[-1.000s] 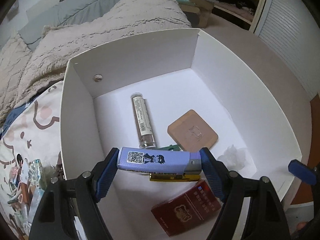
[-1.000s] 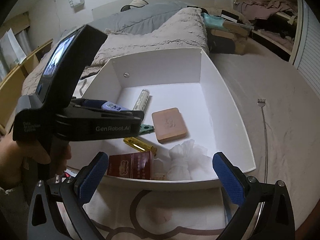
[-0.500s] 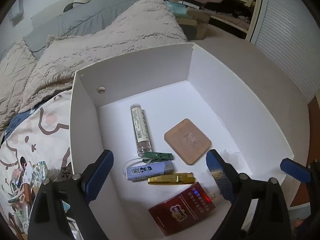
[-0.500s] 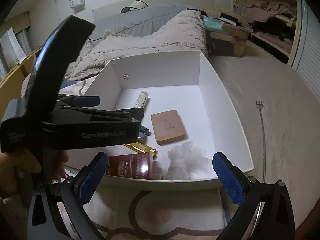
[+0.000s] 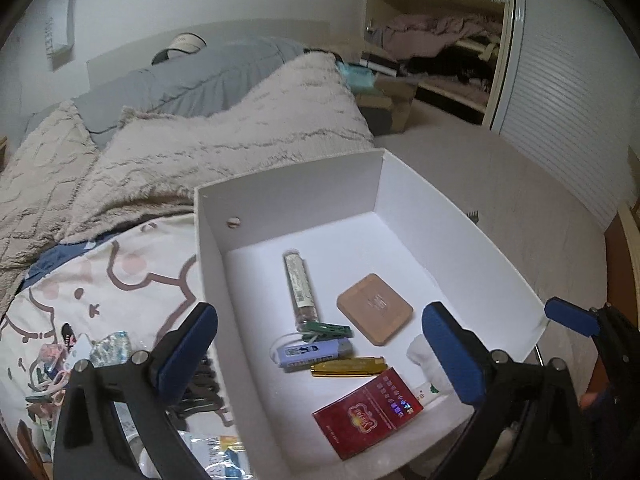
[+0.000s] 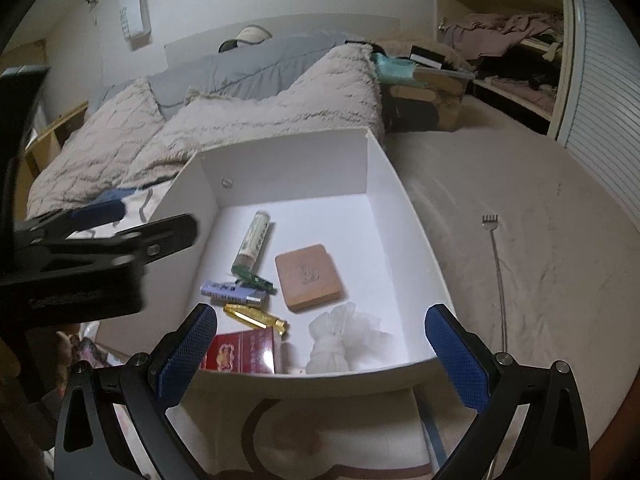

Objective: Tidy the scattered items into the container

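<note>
The white box (image 5: 288,184) (image 6: 416,232) sits on the bed. In it lie a purple lighter (image 5: 314,353) (image 6: 232,291), a gold lighter (image 5: 348,367) (image 6: 256,317), a green clip (image 5: 328,330) (image 6: 254,279), a glass tube (image 5: 300,290) (image 6: 254,240), a tan square case (image 5: 374,308) (image 6: 308,276), a red cigarette pack (image 5: 366,410) (image 6: 240,350) and a white cloth bundle (image 6: 340,338). My left gripper (image 5: 320,356) is open and empty above the box's near left wall. My right gripper (image 6: 320,354) is open and empty over the box's near rim.
Scattered small packets (image 5: 108,350) and a dark comb-like item (image 5: 200,384) lie on the cartoon-print sheet (image 5: 120,280) left of the box. A metal back scratcher (image 6: 496,264) lies on the beige blanket to the right. Pillows and a fluffy blanket lie behind the box.
My left gripper opened and let the purple lighter drop into the box beside the gold lighter, then drew back up and to the left. My right gripper stayed open near the box's front rim.
</note>
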